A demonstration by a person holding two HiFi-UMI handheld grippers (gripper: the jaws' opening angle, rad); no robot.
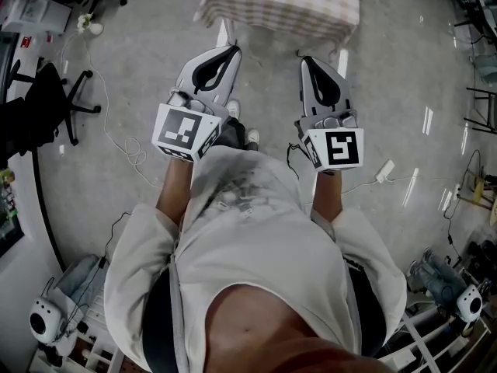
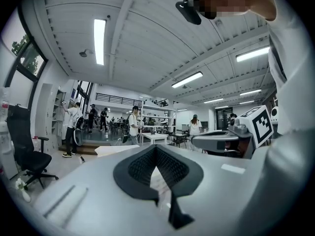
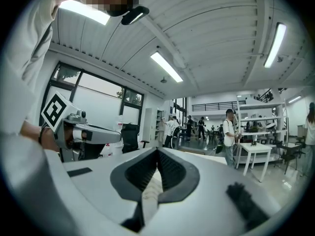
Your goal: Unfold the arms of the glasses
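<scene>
While short of the checked table, left claw and right claw pressed together; chair leftward

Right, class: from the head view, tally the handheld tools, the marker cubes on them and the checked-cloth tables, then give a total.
Tools: 2, the left tool and the right tool
Marker cubes: 2
Checked-cloth table: 1
Total: 5
</scene>
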